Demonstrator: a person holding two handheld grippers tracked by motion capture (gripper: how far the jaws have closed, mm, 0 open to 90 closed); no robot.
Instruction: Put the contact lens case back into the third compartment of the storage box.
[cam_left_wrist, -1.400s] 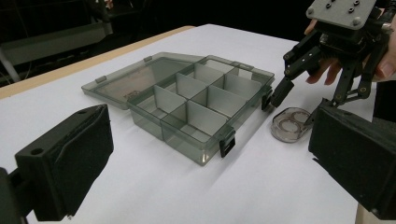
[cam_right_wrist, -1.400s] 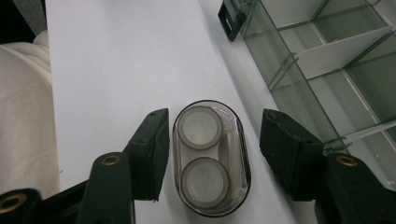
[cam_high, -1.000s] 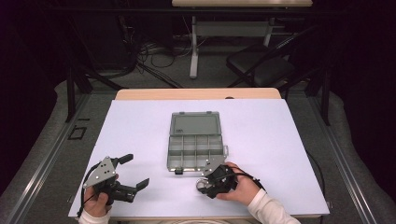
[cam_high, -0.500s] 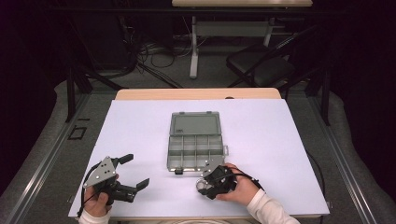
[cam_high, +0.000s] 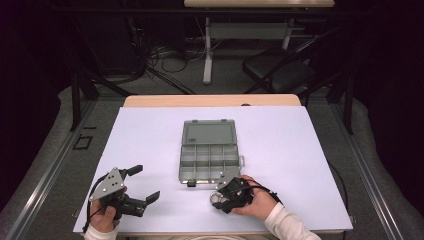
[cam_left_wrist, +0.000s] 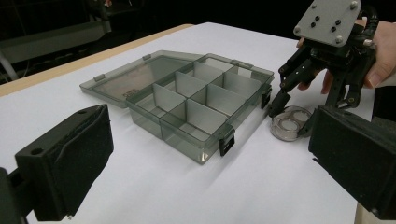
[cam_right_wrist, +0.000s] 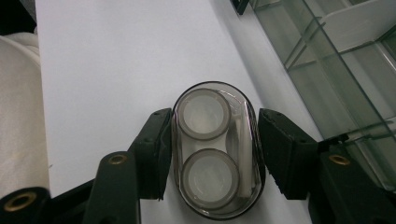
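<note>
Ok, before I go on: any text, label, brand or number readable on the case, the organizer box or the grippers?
None can be read.
Organizer box: a small dark mark on the open lid, too small and blurred to read.
Clear oval case between the right gripper's pads: no lettering visible on it.
Left gripper, its grey plate: screw holes, no text.

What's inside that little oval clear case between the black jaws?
Inside the oval clear case sit two round white-lidded cups, one behind the other, with a thin white stick beside them. What the cups hold is hidden by their lids.
</note>
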